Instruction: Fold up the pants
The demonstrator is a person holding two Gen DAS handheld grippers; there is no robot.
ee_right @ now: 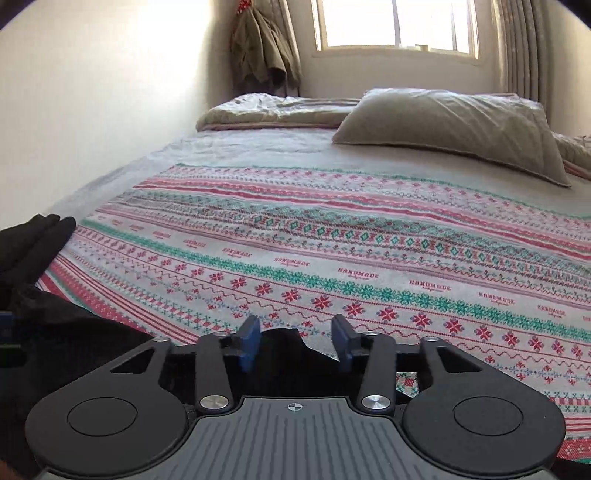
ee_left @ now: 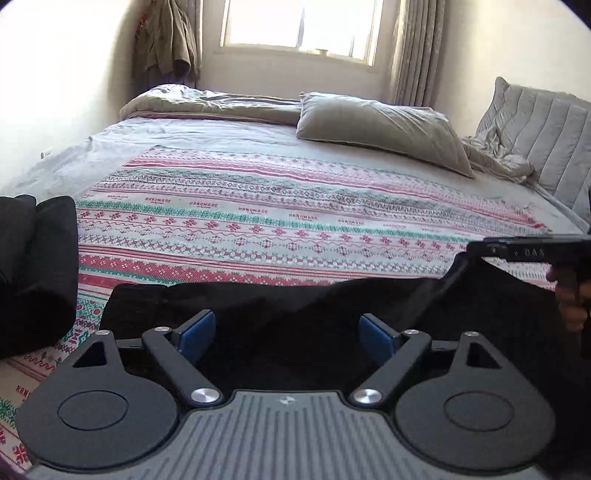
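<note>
Both tools are released: left tool (ee_left: pixel 286 334) and right tool (ee_right: pixel 295 341) straddle the black pants (ee_left: pixel 332 306) edge, probably lining up a grab.

A bed (ee_left: pixel 229 129) fills most of the room, its grey sheet partly covered by a patterned blanket (ee_left: pixel 280 221) in red, green and white bands. A tan pillow (ee_left: pixel 380 129) lies near the head, beside a rumpled duvet (ee_left: pixel 207 103). A grey padded headboard (ee_left: pixel 535 136) stands at the right. Behind, a bright window (ee_left: pixel 299 26) washes pale walls (ee_left: pixel 55 74) with daylight, flanked by a curtain (ee_left: pixel 413 51). Clothes (ee_left: pixel 166 40) hang in the corner.
</note>
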